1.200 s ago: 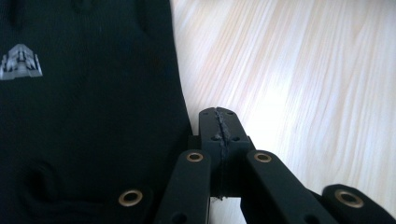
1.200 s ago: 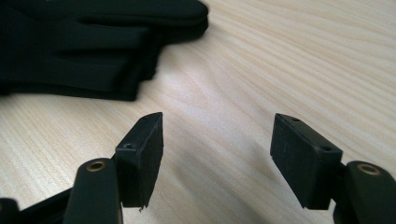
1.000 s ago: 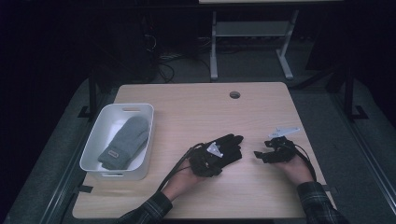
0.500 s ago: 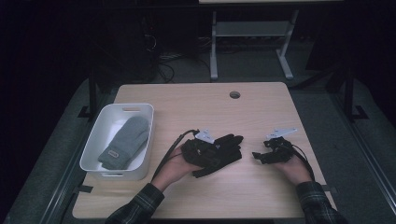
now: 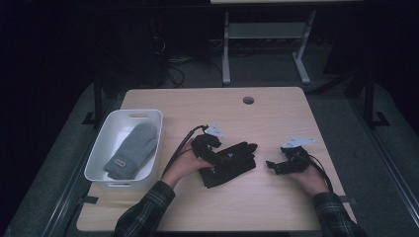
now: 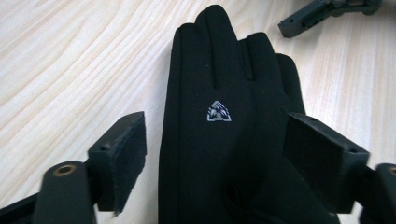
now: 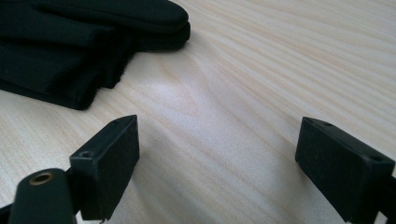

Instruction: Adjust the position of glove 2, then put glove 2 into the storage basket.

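A: Item count?
B: One black glove (image 5: 230, 164) flat on the table (image 5: 276, 118); one grey mitten (image 5: 131, 150) in one white bin (image 5: 101, 153), left of glove.
A: Jaws?
B: Left gripper (image 6: 215, 156) just opened, straddling glove, pads clear. Right gripper (image 7: 217, 163) opening, empty, right of glove.

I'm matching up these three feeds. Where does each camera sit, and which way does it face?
High view: above the person's side, looking forward and down at the table; forearms, both hand-held grippers show.
Left gripper view: rides the left hand-held gripper, looking along open jaws over the black glove.
Right gripper view: rides the right hand-held gripper, open jaws over bare wood.
Shared: the black glove.
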### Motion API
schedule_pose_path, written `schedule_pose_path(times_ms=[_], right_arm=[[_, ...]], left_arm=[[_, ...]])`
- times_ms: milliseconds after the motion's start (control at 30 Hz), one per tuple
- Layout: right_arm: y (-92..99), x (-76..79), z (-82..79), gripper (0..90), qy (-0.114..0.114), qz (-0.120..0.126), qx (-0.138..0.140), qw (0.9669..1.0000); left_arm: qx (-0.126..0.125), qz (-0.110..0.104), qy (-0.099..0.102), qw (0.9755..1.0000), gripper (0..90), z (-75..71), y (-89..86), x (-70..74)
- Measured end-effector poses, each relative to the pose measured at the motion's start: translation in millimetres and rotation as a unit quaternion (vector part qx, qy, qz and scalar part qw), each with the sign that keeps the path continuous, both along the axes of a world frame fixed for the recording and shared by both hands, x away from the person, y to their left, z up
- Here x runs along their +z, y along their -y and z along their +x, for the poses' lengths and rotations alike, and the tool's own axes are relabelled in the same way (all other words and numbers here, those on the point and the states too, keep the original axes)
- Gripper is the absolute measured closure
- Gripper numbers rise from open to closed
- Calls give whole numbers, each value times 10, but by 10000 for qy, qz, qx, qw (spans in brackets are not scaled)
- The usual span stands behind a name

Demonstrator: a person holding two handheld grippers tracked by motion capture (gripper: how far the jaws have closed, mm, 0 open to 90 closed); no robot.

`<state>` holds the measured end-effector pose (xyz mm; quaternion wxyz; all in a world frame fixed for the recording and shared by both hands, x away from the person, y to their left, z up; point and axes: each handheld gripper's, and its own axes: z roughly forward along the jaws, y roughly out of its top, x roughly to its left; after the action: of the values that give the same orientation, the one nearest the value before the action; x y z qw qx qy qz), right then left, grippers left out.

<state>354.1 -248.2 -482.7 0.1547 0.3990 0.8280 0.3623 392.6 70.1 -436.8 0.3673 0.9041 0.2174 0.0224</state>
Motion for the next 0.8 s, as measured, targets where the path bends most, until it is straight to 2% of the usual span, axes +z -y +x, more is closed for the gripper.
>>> schedule_pose_path(times_ms=[233,433,600,667,800], right_arm=[[1,0,1,134,6,-3,5,10000],[1,-1,1,133,9,-5,8,10000],[-3,-2,5,131,21,-4,14,10000],[-3,-2,5,131,19,-3,12,10000],[-4,-2,4,131,21,-4,8,10000]], left_arm=[[-33,132,-87,9999,155,39,102,-164],[-133,250,-147,9995,157,30,139,-212],[-111,201,-297,9993,162,32,138,-251],[-182,144,-373,9990,204,33,131,-260],[-240,104,-361,9990,253,24,121,-264]])
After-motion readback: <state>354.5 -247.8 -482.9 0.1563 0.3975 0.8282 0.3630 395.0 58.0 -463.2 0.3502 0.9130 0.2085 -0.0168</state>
